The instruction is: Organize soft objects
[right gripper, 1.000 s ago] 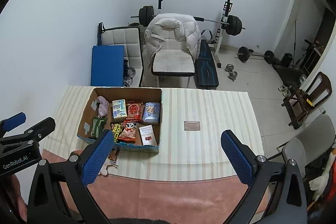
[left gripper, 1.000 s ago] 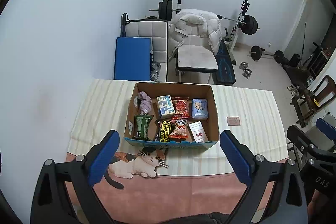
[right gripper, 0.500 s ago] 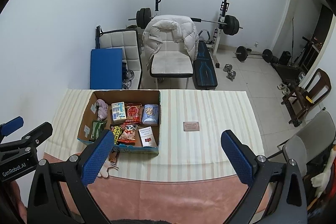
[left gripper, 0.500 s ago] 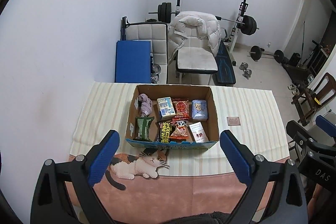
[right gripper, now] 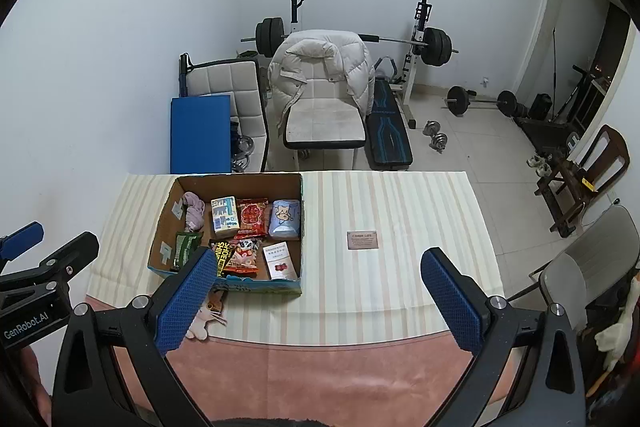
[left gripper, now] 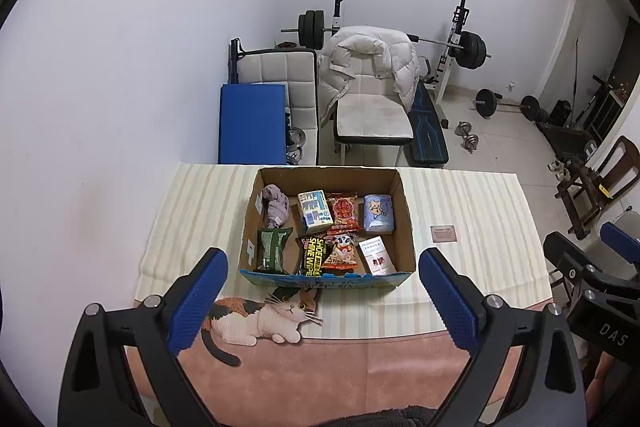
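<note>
A cardboard box (left gripper: 406, 211) stands on the striped tablecloth and holds several soft packs: a lilac cloth (left gripper: 276, 205), a blue tissue pack (left gripper: 378, 213), a red snack bag (left gripper: 342, 211) and a green pouch (left gripper: 272, 249). A plush cat (left gripper: 260, 315) lies on the table in front of the box. My left gripper (left gripper: 322, 303) is open and empty, high above the table's near side. My right gripper (right gripper: 318, 303) is open and empty, to the right of the box (right gripper: 301, 223). The cat (right gripper: 206, 315) is partly hidden behind its left finger.
A small card (right gripper: 362, 239) lies on the cloth right of the box. Beyond the table stand a white chair with a padded jacket (left gripper: 372, 67), a blue mat (left gripper: 252, 123), a weight bench and barbells. Chairs (right gripper: 580, 275) stand at the right.
Both grippers have drawn slightly up and back, so the table and box sit a little lower and farther in view. Nothing was grasped or moved.
</note>
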A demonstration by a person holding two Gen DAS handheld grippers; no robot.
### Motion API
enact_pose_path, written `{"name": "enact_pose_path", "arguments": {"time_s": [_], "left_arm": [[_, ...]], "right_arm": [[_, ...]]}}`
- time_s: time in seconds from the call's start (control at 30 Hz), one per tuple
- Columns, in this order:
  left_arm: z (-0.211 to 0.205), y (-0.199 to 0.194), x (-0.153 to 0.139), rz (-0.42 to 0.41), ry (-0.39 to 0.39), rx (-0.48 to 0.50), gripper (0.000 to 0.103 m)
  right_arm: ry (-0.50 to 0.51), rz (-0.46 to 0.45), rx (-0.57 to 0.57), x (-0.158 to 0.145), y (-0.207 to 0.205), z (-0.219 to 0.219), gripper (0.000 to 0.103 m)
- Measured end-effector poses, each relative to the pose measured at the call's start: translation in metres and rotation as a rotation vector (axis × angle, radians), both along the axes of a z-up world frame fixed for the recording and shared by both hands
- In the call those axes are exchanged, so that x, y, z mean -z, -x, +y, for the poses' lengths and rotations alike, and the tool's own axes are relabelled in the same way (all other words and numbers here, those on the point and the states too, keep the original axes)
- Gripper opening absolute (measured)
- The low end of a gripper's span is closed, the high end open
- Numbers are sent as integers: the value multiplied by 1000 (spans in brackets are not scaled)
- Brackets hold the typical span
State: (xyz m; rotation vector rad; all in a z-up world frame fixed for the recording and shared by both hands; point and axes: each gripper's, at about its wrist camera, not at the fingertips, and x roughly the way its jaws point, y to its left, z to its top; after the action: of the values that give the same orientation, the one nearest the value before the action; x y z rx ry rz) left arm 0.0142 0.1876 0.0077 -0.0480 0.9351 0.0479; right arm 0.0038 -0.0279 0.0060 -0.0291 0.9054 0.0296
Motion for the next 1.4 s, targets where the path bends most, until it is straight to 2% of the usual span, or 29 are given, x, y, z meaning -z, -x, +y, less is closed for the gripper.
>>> {"name": "enact_pose_path", "arguments": {"time_s": [1.4], "left_arm": [[-1,-6,-7,-3,1,17,98]], "right_arm": [[-11,-10,52,-1,5,5,103]]}}
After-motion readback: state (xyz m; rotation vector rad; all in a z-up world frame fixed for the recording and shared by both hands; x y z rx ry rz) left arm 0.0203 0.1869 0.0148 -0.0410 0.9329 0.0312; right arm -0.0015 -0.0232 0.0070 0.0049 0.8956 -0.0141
